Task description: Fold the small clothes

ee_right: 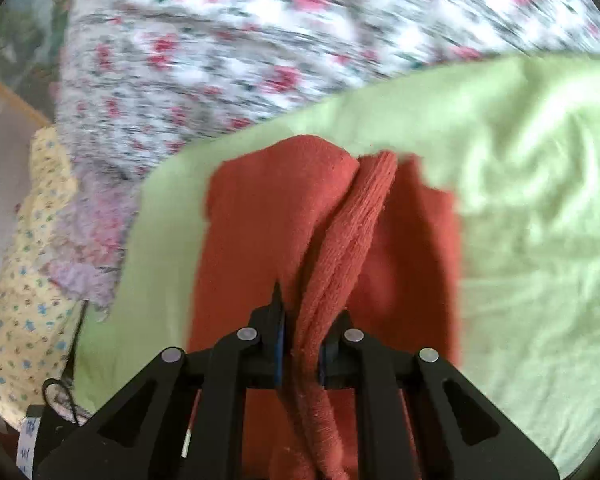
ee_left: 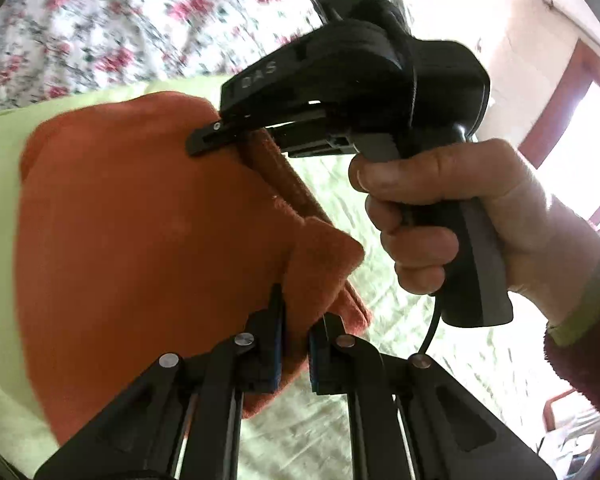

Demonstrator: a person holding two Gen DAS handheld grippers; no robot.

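Both-handed grip on a rust-red garment point(ee_right: 260, 240) lifted over a pale green sheet point(ee_right: 520, 240). Left gripper point(ee_left: 296, 344): jaws nearly closed, blue pads clamped on a corner of the cloth, which bunches between them. Right gripper point(ee_right: 302, 340): jaws likewise nearly closed, pinching a thick rolled hem that runs up from between the pads; in the left wrist view the same tool, held by a hand point(ee_left: 460, 220), bites the cloth's upper edge with its flat black fingertips point(ee_left: 204, 140). The garment hangs slack between the two grips, most of it resting on the green sheet near that sheet's far edge, beyond which lies a floral bedspread point(ee_right: 240, 60).

Risks, as judged: each grip takes only a narrow margin of soft, plush cloth, so a sharp pull apart could draw the hem out of one pair of pads. The bunched corner may carry a crease into the fold. Blur suggests quick motion, which may drag the green sheet along.
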